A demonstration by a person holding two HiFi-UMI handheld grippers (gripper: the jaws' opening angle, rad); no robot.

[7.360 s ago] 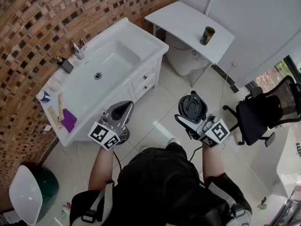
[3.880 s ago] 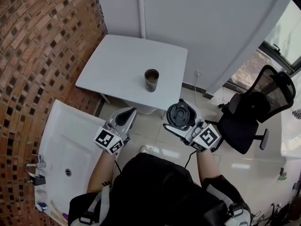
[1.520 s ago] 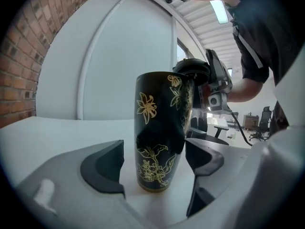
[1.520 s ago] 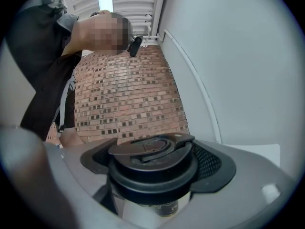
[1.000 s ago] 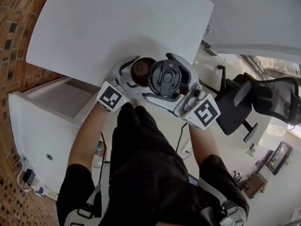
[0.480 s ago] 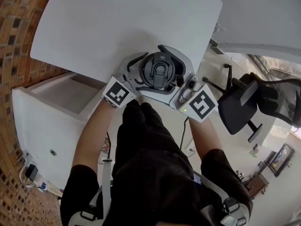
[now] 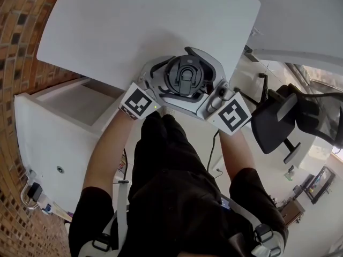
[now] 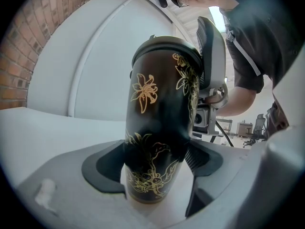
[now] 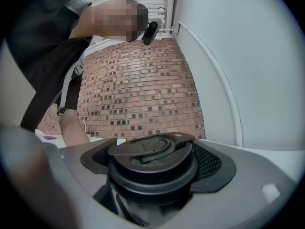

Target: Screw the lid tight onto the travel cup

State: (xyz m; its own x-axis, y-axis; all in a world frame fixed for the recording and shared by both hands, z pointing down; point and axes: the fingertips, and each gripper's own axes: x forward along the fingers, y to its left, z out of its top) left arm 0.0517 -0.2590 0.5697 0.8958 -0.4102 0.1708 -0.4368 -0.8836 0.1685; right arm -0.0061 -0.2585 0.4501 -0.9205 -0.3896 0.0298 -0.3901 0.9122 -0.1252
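We hold the black travel cup (image 8: 159,118), printed with gold flowers, upright at the near edge of the white table (image 7: 134,25), and our left gripper (image 7: 157,73) has its jaws pressed against the cup's lower body from both sides. Our right gripper (image 9: 152,173) clamps the dark flip-top lid (image 9: 150,156) between its jaws and holds it down on the cup's mouth, directly above the left gripper. We cannot tell how far the threads have caught. A brick wall (image 9: 138,94) stands to our left and a black office chair (image 7: 284,122) to our right.
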